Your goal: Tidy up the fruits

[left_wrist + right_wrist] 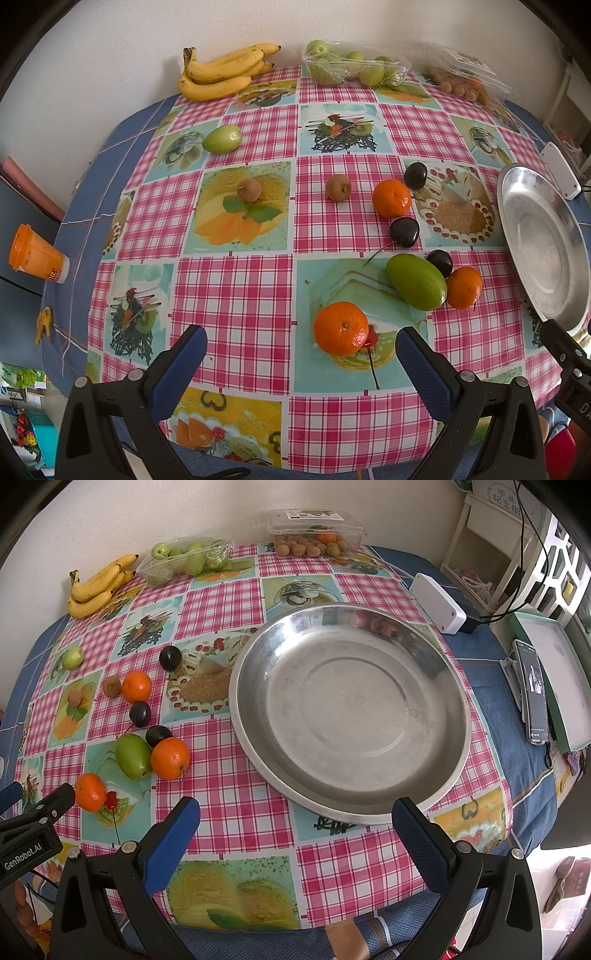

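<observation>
A: Nearest the left wrist camera, what shows?

B: Left gripper (301, 350), fingers spread wide, grasping nothing. Just past its right finger, at 1 o'clock, sits the nearest mandarin (340, 328) on the checked tablecloth (229, 295).

A: And beyond that?

B: Toward 2 o'clock a large green fruit (416, 281) touches a second mandarin (464, 287), with a dark plum (439, 262) right behind them. Farther on come another plum (405, 232), a third mandarin (391, 198) and a third plum (415, 175). 2 brown longans (337, 188) (249, 189) lie near 12 o'clock, a small green fruit (222, 139) at 11.

A: At the far edge?

B: Bananas (221, 72), a clear tray of green fruits (354, 68), and a clear box of longans (467, 79).

A: The right side?

B: Right gripper (295, 825) is also released and empty, hovering at the near rim of the steel dish (258, 686), which holds nothing. All loose fruit lies to the dish's 9 o'clock. A white box (437, 602) sits at its 1 o'clock, a phone (532, 694) at 3.
</observation>
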{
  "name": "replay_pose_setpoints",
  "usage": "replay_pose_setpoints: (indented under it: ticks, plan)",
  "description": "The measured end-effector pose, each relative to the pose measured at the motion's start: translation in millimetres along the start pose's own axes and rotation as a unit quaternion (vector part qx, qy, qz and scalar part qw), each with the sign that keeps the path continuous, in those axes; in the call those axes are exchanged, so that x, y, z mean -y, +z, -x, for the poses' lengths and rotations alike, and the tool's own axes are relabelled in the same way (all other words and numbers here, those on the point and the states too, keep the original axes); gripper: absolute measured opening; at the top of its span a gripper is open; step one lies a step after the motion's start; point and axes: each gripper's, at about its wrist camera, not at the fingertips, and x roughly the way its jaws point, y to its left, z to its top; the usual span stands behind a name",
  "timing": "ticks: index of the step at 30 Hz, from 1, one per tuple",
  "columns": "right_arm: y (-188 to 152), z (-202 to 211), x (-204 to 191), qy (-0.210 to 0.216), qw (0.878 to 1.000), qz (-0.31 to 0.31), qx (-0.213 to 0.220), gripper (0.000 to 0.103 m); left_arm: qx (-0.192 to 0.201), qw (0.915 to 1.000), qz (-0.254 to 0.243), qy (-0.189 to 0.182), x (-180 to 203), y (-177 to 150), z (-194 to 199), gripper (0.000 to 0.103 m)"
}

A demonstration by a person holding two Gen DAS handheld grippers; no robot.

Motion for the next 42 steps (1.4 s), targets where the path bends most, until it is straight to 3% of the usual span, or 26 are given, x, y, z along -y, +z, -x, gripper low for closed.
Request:
replay_pose_setpoints:
  ticks: [12, 20, 26, 33, 38, 42]
  plan:
    - [-0.8, -1.0, -8.8, 0.011, 1.000, 0.013, -0.002, 0.103, 0.001, 0.9999, 0.007, -0.007, -1.6, -1.4, -1.2, 0.103]
    - [5.8, 1.3, -32.7, 0.096, 0.994, 0.036, 0.036, 0.103, 0.024, 0.9974, 0.039, -0.055, -10.0, 6.2, 0.2, 0.103]
    - [16.3, -6.8, -44.2, 0.116, 0.992, 0.043, 0.001, 0.103, -0.011, 0.9957, 0.055, -0.074, -15.1, 10.1, -14.9, 0.103]
    - [21.4, -11.3, -48.2, 0.138, 0.990, 0.037, -0.014, 0.103, -0.036, 0.9938, 0.079, -0.070, -27.4, 7.0, -26.6, 0.103]
    - [25.0, -14.9, -50.5, 0.140, 0.990, 0.027, -0.014, 0.102, -0.049, 0.9926, 0.070, -0.086, -21.4, 4.3, -31.2, 0.094]
    - [25.3, -21.6, -55.4, 0.152, 0.988, 0.026, -0.026, 0.087, -0.060, 0.9922, 0.057, -0.093, -12.0, 4.2, -34.5, 0.090]
